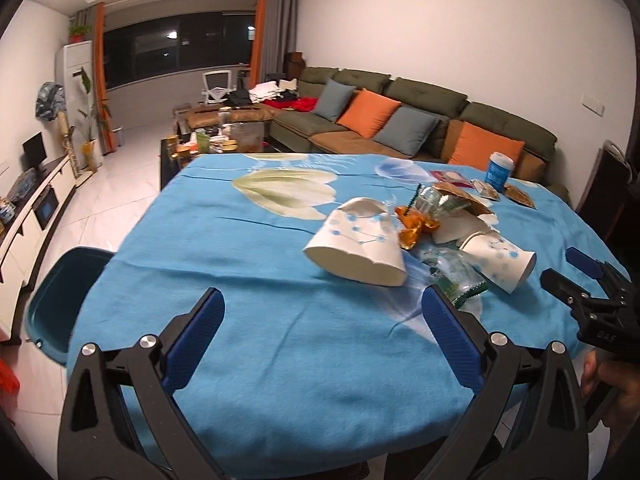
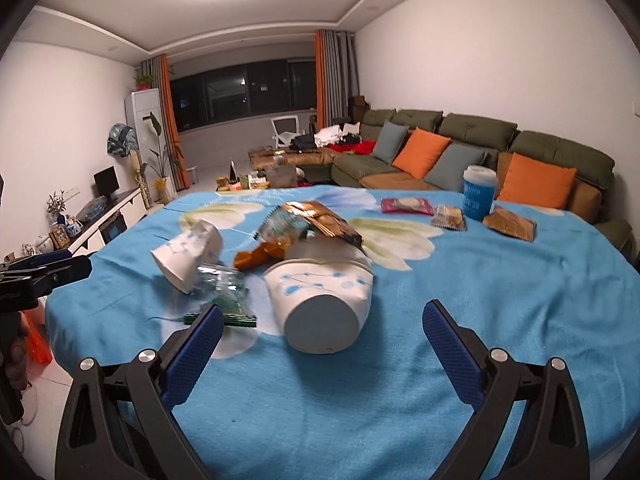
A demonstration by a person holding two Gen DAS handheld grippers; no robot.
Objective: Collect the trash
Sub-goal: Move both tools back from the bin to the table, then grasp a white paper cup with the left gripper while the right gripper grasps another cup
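Cup (image 2: 320,304) on side on blue tablecloth (image 2: 480,320), base toward right gripper (image 2: 322,330), long axis running away from fingers. Right gripper spread wide, empty, dead ahead of it; nearer. Left gripper (image 1: 322,314) likewise spread, facing second cup (image 1: 356,248). Bin (image 1: 60,300) at table's left edge.

The left gripper (image 1: 322,308) fills the bottom of its own view, blue-padded fingers (image 1: 200,326) spread wide apart and empty. The right gripper (image 2: 322,322) does likewise, its fingers (image 2: 450,344) spread wide. A hand (image 1: 612,384) grips the right gripper's handle at lower right.
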